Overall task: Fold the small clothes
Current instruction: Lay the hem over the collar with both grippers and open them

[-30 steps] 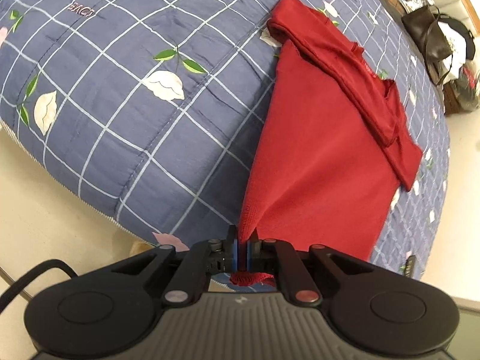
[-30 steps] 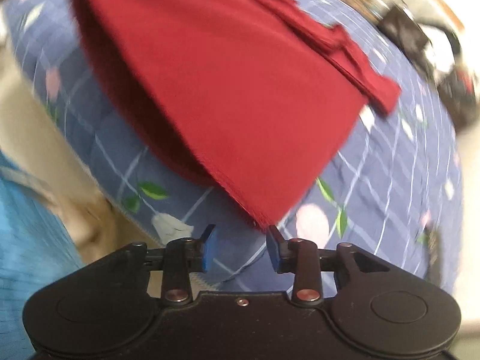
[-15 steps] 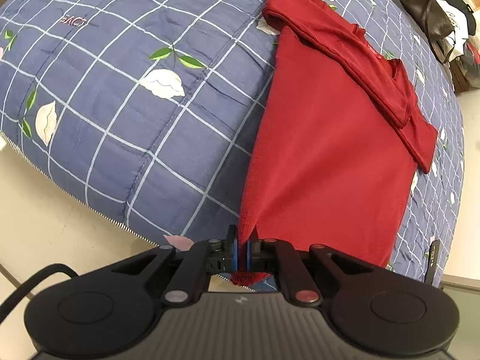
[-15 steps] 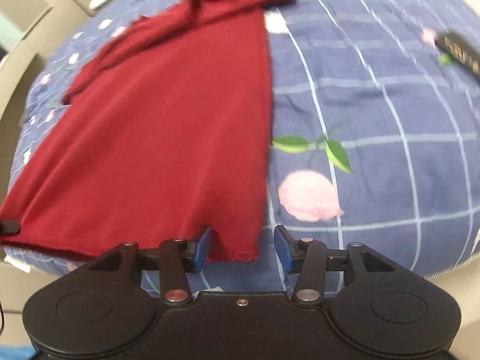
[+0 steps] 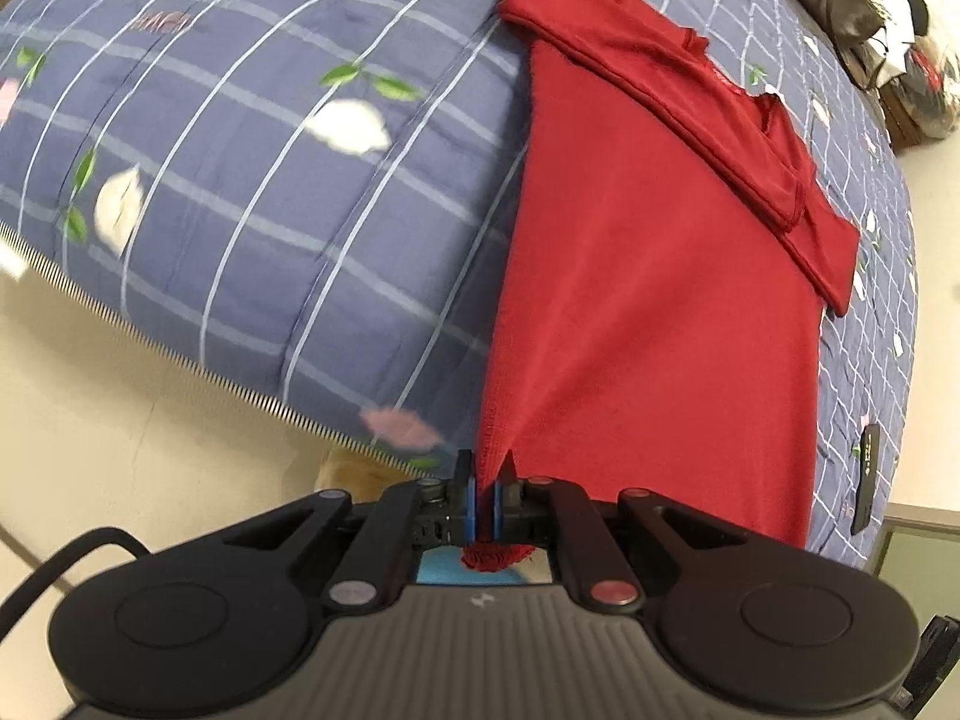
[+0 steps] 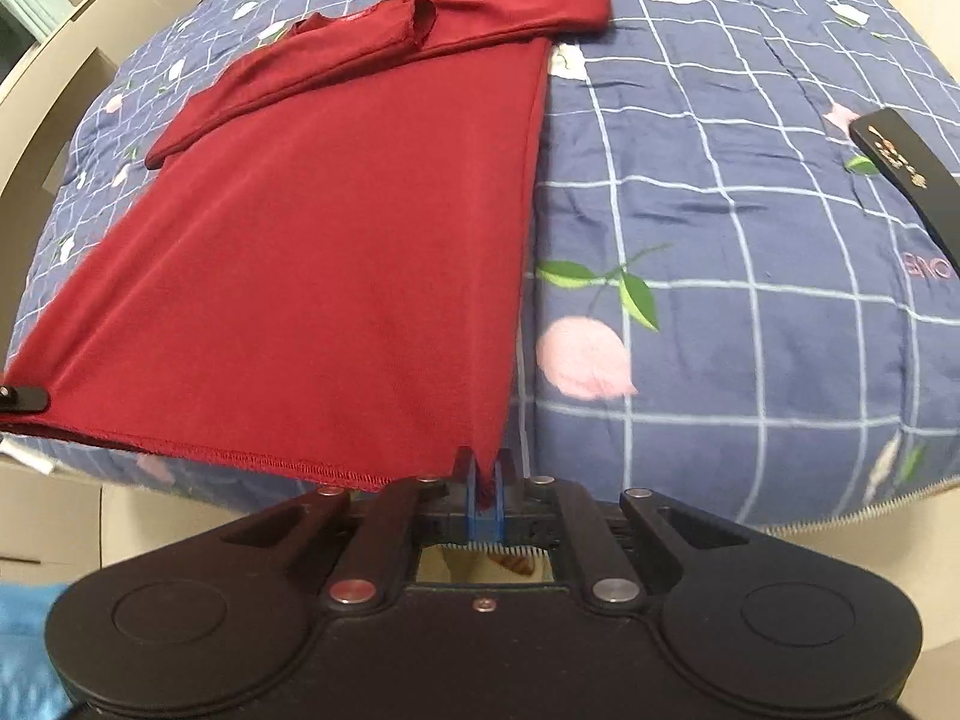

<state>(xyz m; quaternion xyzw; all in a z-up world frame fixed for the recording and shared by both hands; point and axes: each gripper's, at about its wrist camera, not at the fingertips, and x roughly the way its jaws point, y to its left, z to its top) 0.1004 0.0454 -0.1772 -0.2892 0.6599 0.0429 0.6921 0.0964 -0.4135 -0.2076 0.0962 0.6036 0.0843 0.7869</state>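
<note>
Red garment, hem corners pinched, both claws closed

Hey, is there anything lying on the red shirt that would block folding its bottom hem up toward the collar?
Nothing visible. The red shirt is bare on the quilt; the black case lies off to its right, apart from it.

Bright, even light; fisheye-warped, slightly blurred
</note>
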